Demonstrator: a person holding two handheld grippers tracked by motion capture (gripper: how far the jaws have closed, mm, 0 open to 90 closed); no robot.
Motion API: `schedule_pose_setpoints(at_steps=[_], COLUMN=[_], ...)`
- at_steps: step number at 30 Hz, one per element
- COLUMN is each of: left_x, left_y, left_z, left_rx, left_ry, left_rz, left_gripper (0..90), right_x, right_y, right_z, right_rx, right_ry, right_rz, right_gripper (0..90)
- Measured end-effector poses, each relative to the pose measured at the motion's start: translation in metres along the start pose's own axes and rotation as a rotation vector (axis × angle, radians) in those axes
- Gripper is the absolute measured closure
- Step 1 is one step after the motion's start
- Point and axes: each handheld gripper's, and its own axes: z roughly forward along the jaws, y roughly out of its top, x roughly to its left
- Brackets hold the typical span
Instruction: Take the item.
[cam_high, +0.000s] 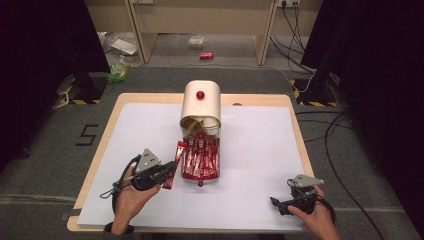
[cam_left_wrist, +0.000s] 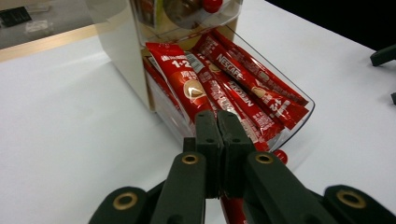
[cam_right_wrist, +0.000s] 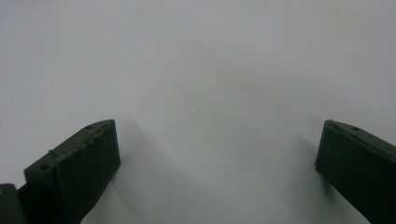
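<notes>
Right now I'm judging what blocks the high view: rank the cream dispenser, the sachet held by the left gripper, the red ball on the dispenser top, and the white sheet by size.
1. white sheet
2. cream dispenser
3. held sachet
4. red ball

We are seeing our left gripper (cam_high: 170, 172) gripping a red coffee sachet (cam_high: 174, 167), beside a cream dispenser's clear tray (cam_high: 200, 161), our right gripper (cam_high: 278, 204) resting apart on white paper (cam_high: 250, 150).
</notes>
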Motion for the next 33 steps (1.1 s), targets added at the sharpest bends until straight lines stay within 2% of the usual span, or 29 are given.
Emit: schedule_pose_setpoints(at_steps=[12,19,25,33], left_x=[0.021,0.030,0.048,0.060], left_y=[-0.011,-0.019,-0.031,-0.041], left_z=[-0.008,-0.004,0.003,0.009], left_rx=[-0.005,0.008,0.024,0.029], left_ry=[0.068,0.107,0.151,0.186], left_rz=[-0.039,-0.050,-0.083,-0.108], left_gripper=[87.4,87.3,87.3,87.3], right_x=[0.000,0.000,0.000,0.000], right_y=[0.000,0.000,0.000,0.000], right_z=[0.000,0.000,0.000,0.000], right_rx=[0.000,0.000,0.000,0.000], right_ry=[0.000,0.000,0.000,0.000], right_rz=[0.000,0.001,0.000,0.000], right_gripper=[0.3,0.3,0.3,0.3])
